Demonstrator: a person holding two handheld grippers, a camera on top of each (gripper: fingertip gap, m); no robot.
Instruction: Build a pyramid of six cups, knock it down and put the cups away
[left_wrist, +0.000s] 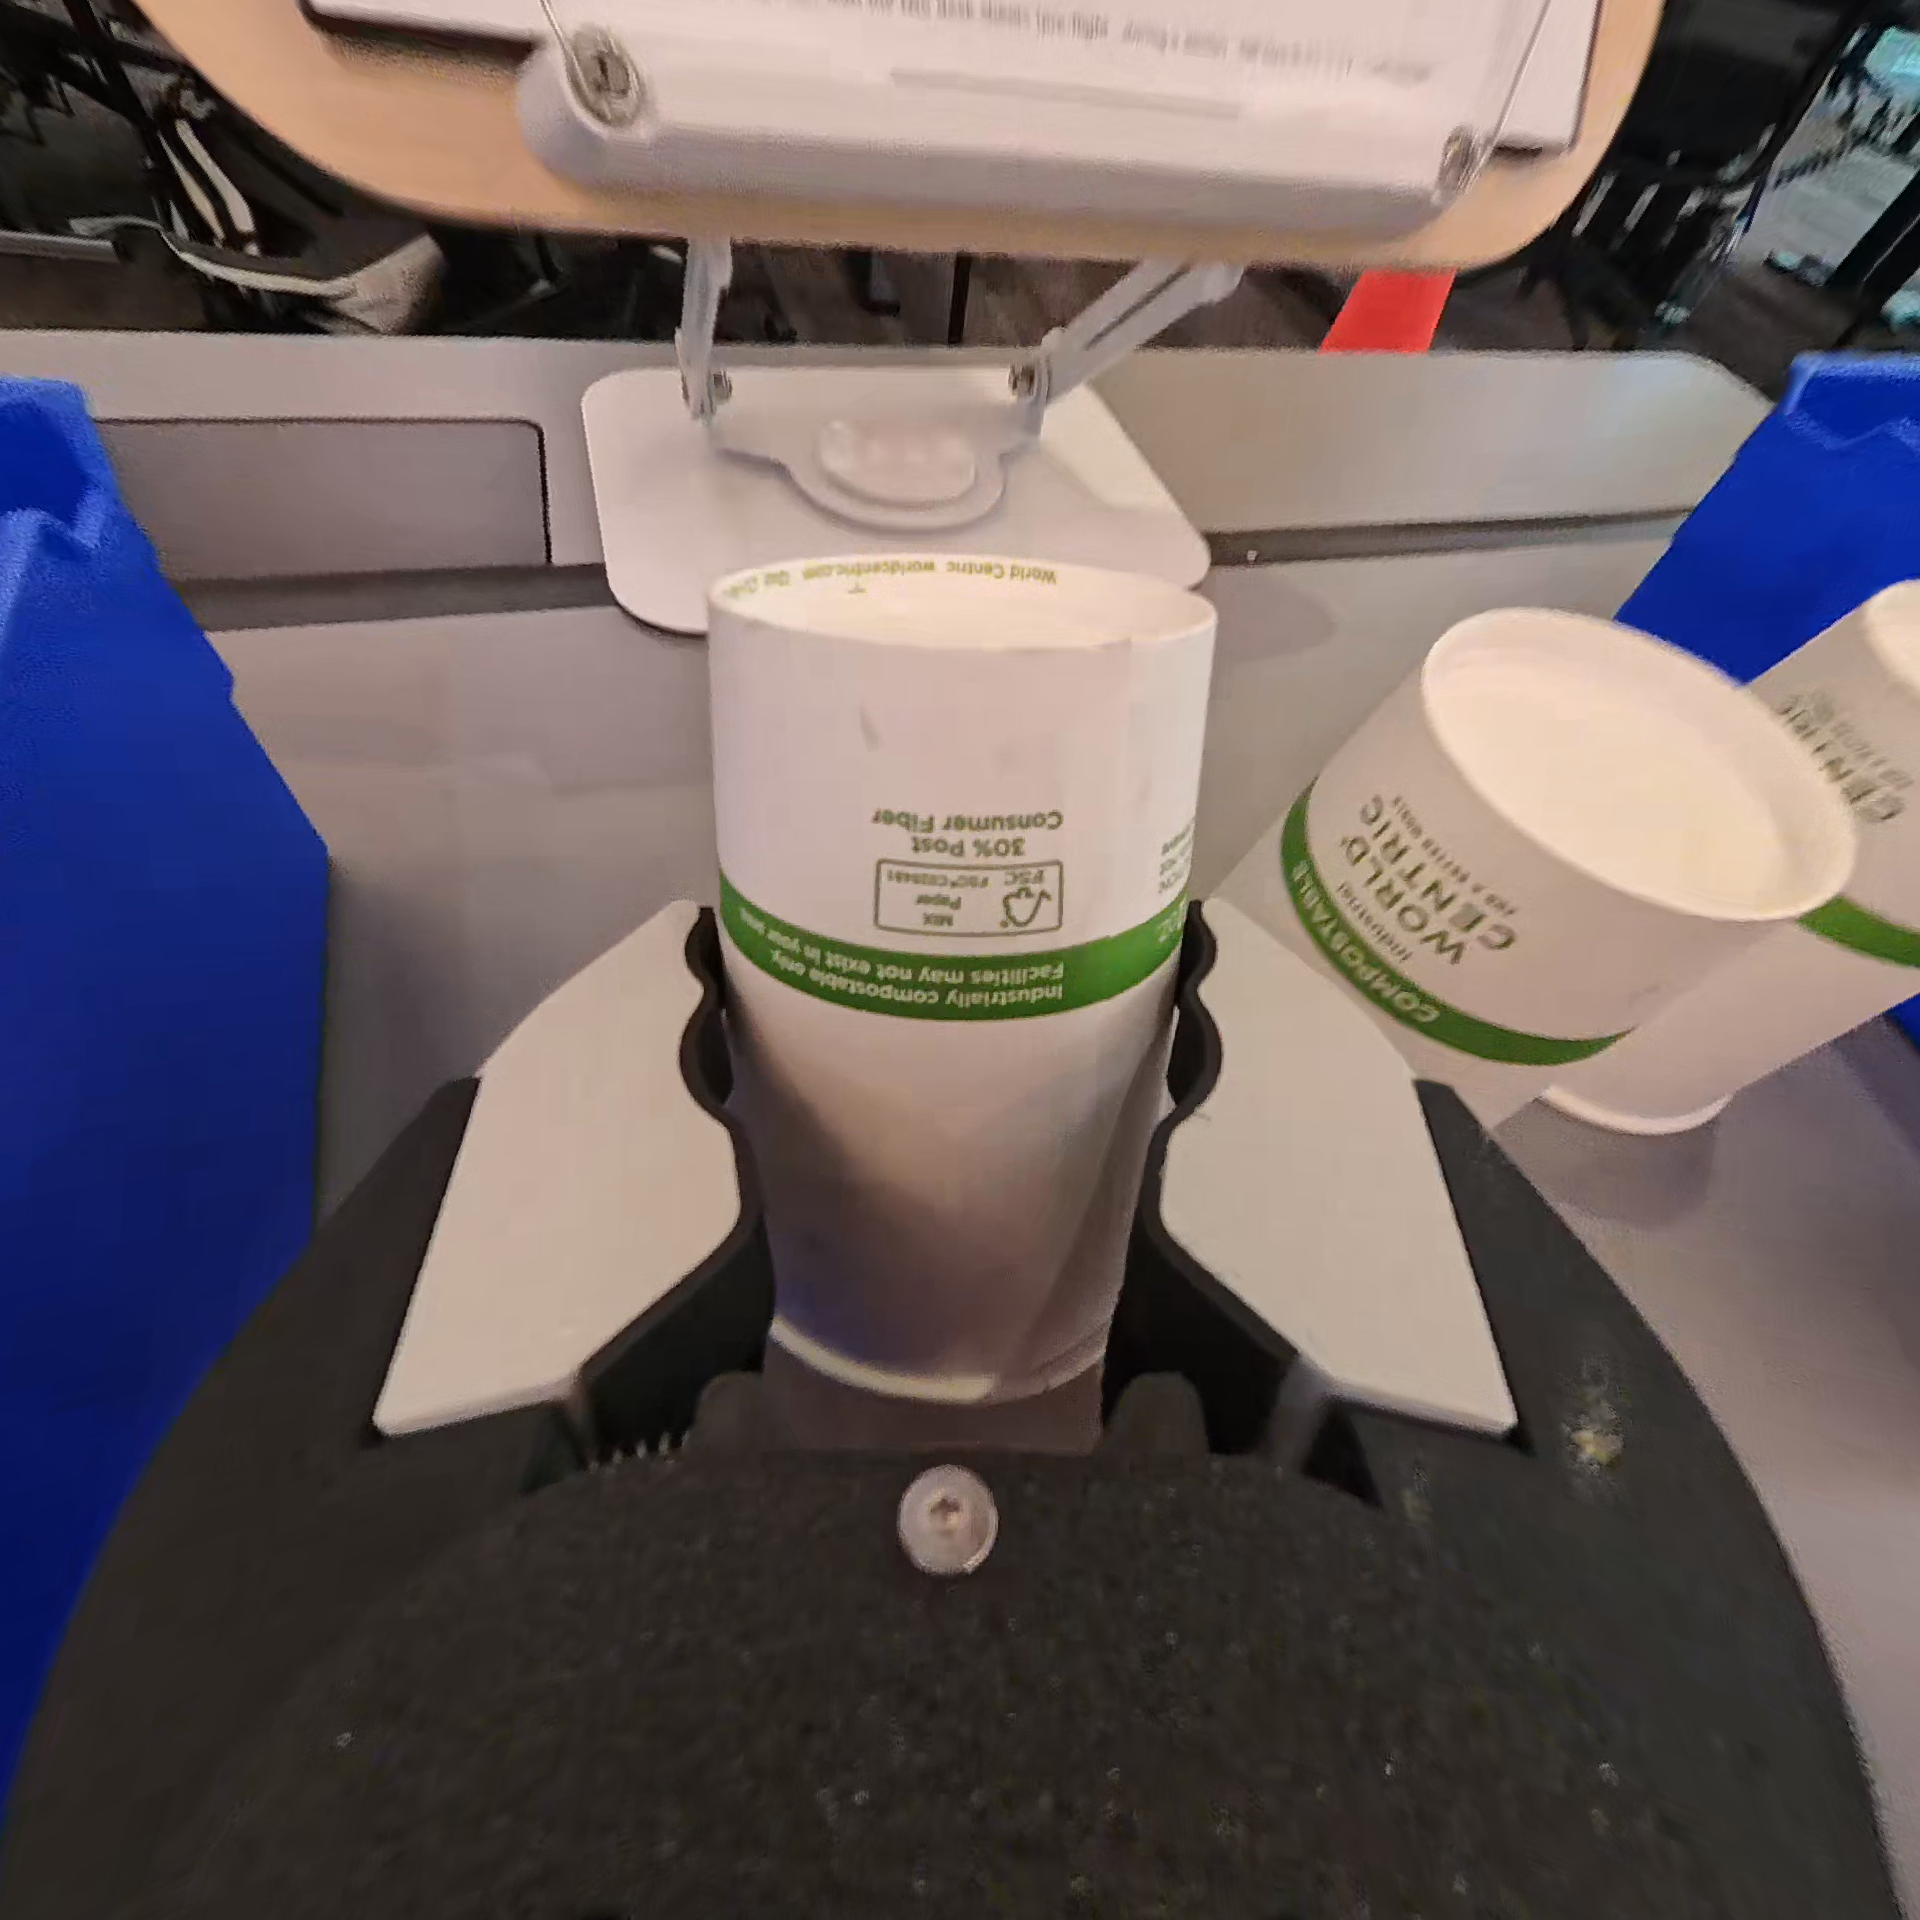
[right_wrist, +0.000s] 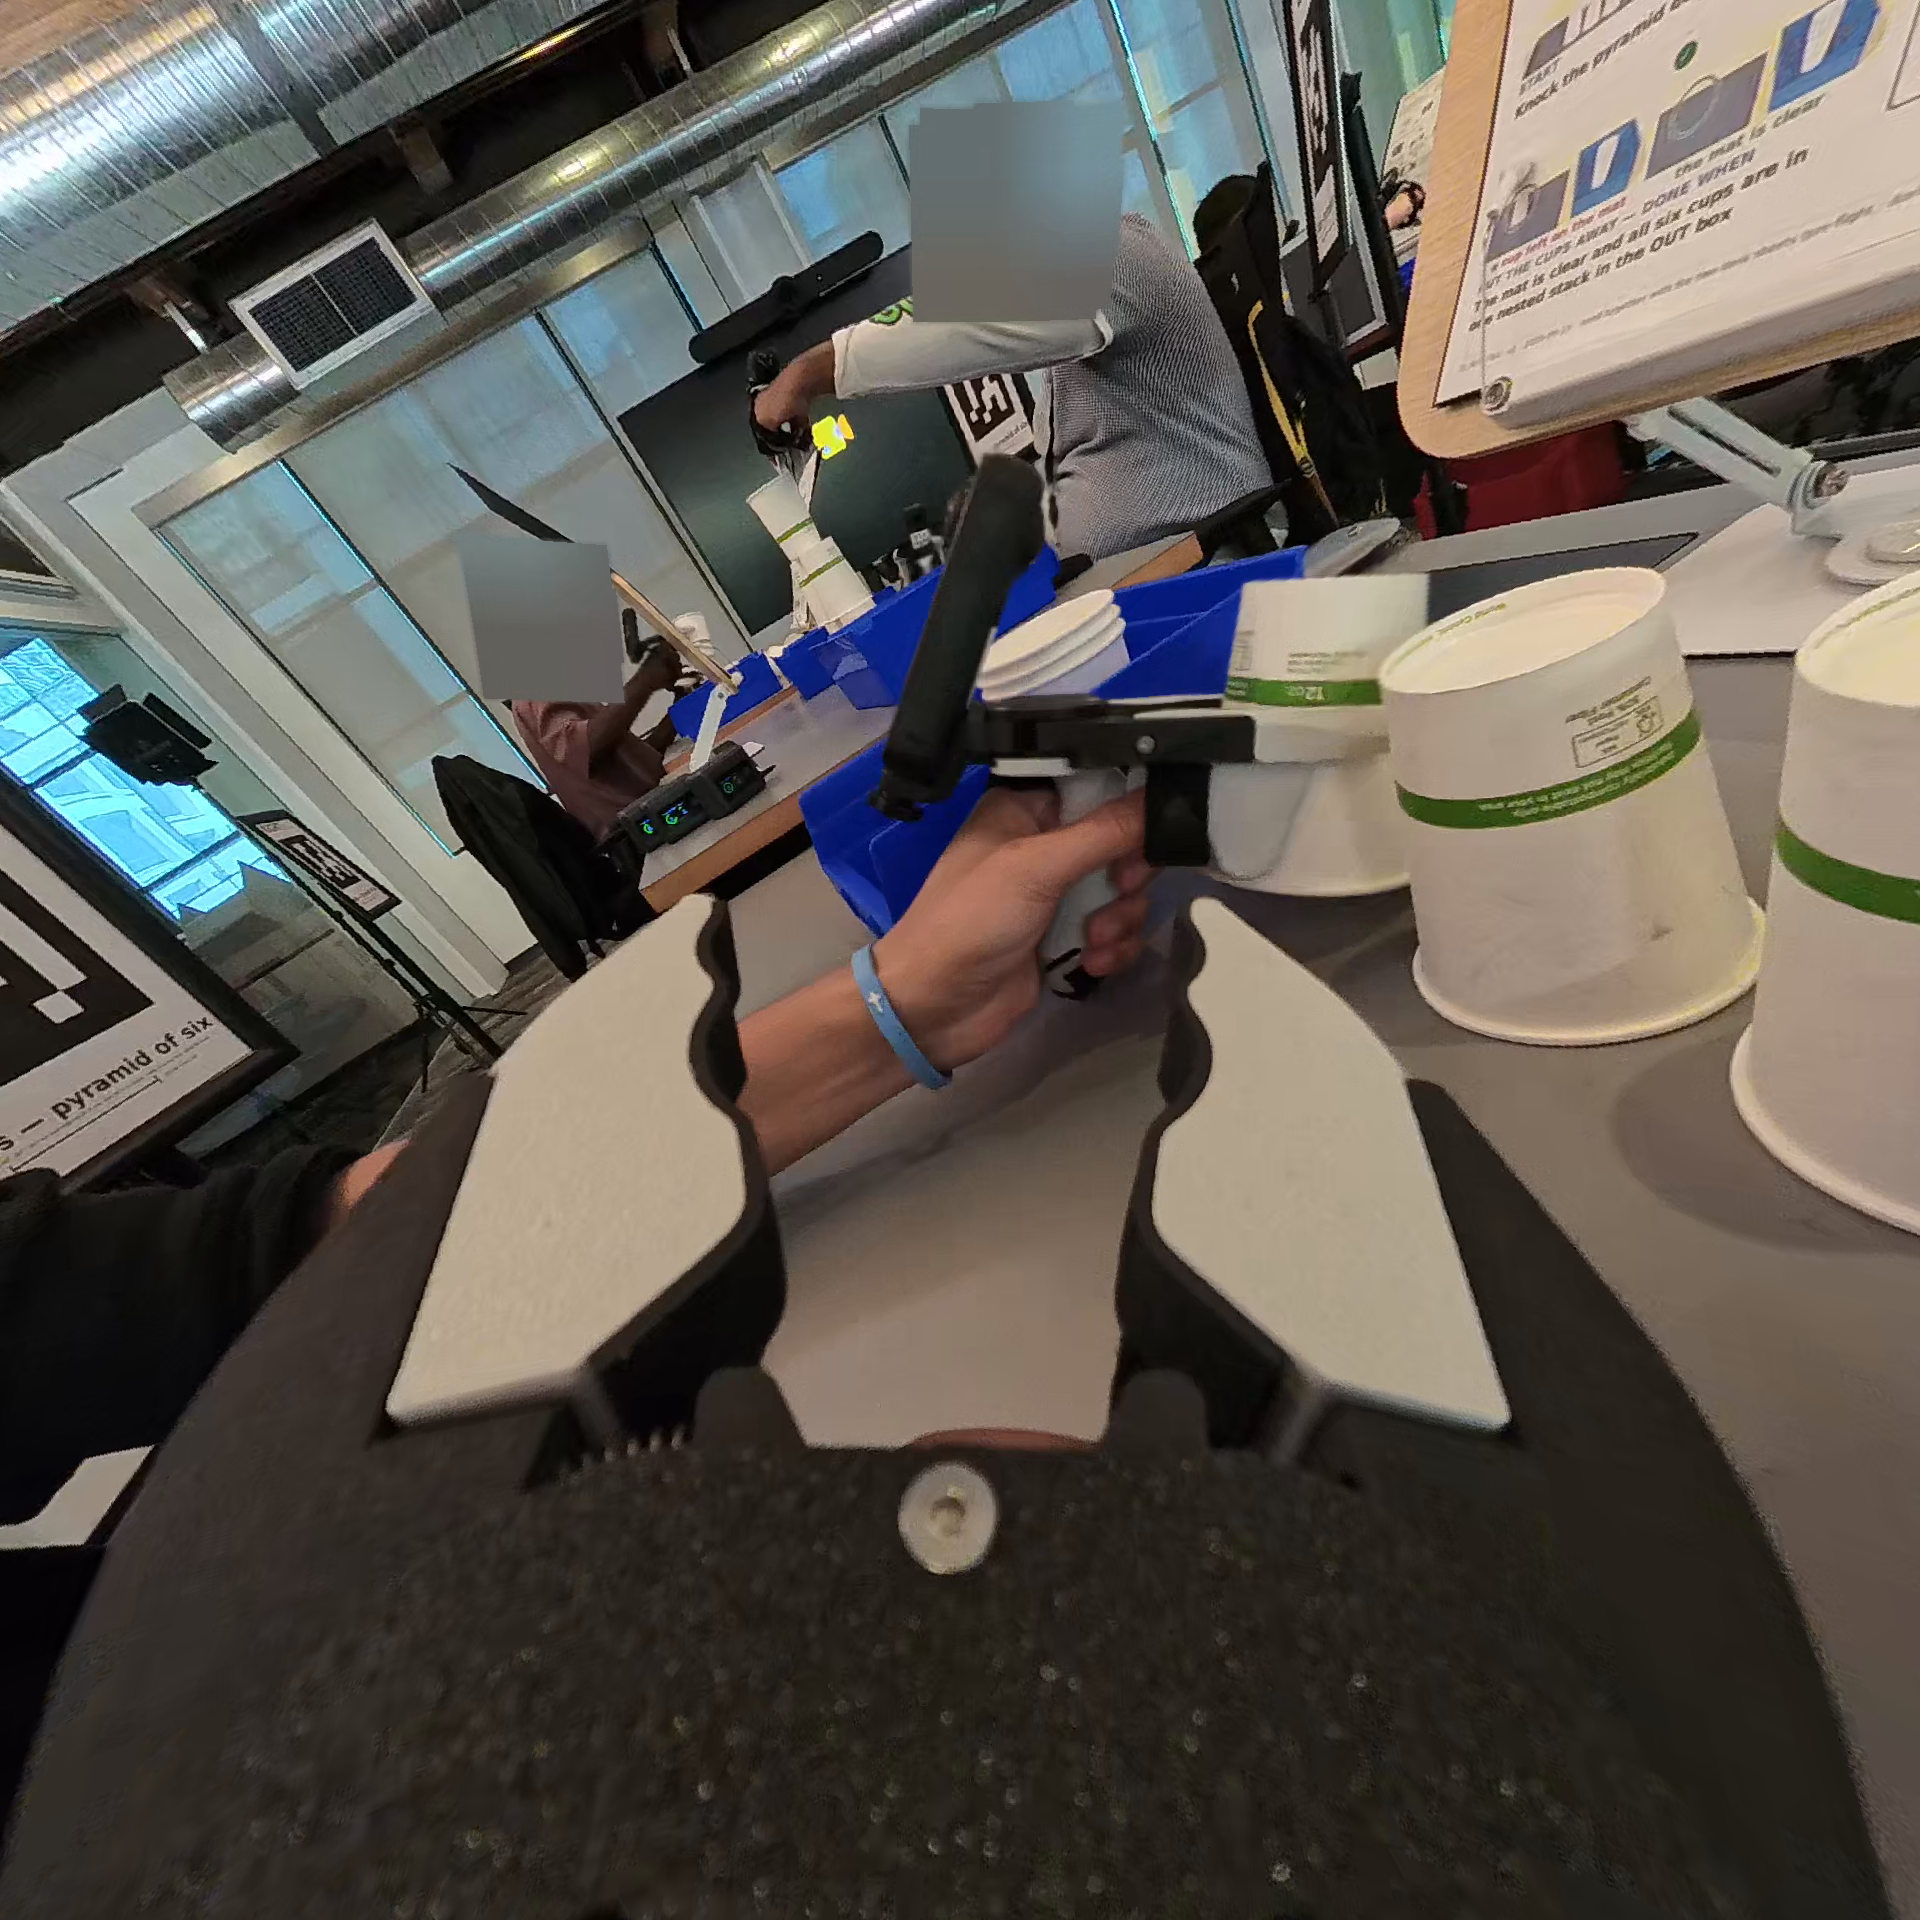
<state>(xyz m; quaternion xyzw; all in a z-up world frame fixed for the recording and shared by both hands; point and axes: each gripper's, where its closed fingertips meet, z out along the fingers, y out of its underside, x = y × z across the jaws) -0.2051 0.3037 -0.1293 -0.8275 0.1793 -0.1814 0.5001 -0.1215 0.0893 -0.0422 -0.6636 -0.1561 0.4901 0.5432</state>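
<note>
One inverted cup (left_wrist: 961, 935) is clamped by left tool (left_wrist: 945, 997); right tool (right_wrist: 951, 1039) is spread, empty (paper wall may be crushed, neighbouring cups (right_wrist: 1558, 800) toppled).

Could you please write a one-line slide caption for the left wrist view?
Left claw grips an upside-down paper cup on the grey table, two more cups alongside.

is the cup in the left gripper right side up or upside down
Upside down: the held cup shows its recessed base on top, wider rim down between the left gripper fingers.
</note>
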